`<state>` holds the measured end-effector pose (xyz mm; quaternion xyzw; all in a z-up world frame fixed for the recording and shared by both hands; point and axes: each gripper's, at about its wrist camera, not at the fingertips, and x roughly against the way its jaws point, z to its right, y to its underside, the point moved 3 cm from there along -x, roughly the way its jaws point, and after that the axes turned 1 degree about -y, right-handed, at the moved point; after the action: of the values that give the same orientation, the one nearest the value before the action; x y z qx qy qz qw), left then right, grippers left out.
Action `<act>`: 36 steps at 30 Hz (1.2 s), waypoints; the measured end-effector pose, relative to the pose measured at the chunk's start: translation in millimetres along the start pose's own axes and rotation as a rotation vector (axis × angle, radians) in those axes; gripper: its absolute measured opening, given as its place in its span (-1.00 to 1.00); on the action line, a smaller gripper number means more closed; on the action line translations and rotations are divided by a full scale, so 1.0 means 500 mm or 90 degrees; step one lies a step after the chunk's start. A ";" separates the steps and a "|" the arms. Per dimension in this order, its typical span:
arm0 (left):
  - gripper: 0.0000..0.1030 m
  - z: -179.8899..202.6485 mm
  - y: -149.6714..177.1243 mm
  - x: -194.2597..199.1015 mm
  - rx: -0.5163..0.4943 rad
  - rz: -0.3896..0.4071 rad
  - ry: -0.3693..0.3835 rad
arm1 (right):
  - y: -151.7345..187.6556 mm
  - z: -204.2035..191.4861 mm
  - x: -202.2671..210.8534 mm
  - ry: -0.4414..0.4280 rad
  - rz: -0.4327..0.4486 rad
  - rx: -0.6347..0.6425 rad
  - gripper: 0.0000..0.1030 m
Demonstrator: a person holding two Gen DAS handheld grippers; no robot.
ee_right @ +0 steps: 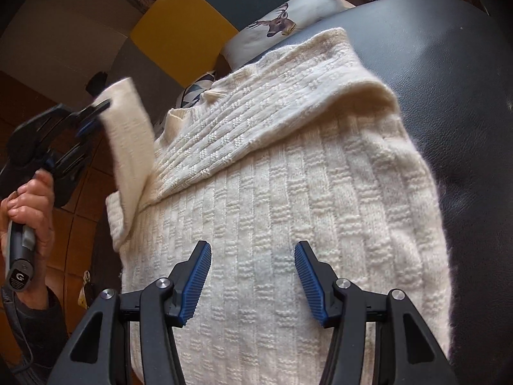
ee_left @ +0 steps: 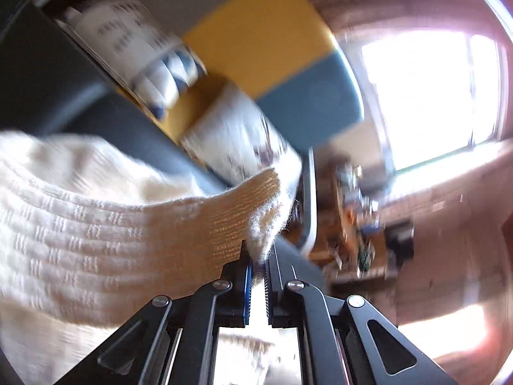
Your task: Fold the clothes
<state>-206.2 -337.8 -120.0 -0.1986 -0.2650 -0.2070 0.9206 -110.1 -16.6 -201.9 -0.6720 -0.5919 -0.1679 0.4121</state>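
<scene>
Cream knitted sweater point(ee_right: 272, 192) is spread on the black leather seat point(ee_right: 465, 96), its left sleeve cuff point(ee_left: 263, 211) pinched by the left gripper point(ee_left: 258, 263), best carried flat across the body while the right gripper point(ee_right: 253, 276) hovers open.

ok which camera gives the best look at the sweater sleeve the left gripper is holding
The right wrist view: the lifted sleeve shows whole, its cuff pinched by the left gripper, above the sweater. The left wrist view shows only a blurred stretch of sleeve running into its jaws.
</scene>
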 end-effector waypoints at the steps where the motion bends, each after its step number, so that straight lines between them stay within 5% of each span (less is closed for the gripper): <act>1: -0.88 0.013 0.020 -0.030 -0.013 -0.017 -0.008 | 0.000 0.001 0.000 0.002 0.001 0.007 0.08; 10: -0.84 0.042 0.279 -0.144 -0.082 -0.169 -0.057 | -0.016 0.015 0.022 -0.026 0.044 -0.001 0.08; 14: -0.75 0.042 0.294 -0.161 -0.093 -0.195 -0.045 | -0.058 0.007 0.037 -0.080 0.071 -0.039 0.05; 19: -0.15 0.069 0.271 -0.136 -0.123 -0.218 -0.006 | -0.132 -0.011 0.005 -0.169 0.093 -0.107 0.03; 21: -0.10 0.088 0.262 -0.126 -0.148 -0.221 -0.005 | -0.154 -0.008 -0.021 -0.182 0.089 -0.138 0.01; 26: -0.10 0.067 0.231 -0.025 -0.103 -0.182 0.047 | -0.191 0.015 -0.073 -0.176 0.096 -0.189 -0.01; 36: -0.10 -0.228 0.229 0.251 0.094 -0.042 0.045 | -0.178 0.007 -0.157 -0.233 0.091 -0.275 0.01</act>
<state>-7.0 -330.9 -166.8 -0.1141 -0.2534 -0.2238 0.9342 -213.1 -69.1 -228.7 -0.8035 -0.5577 -0.1367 0.1568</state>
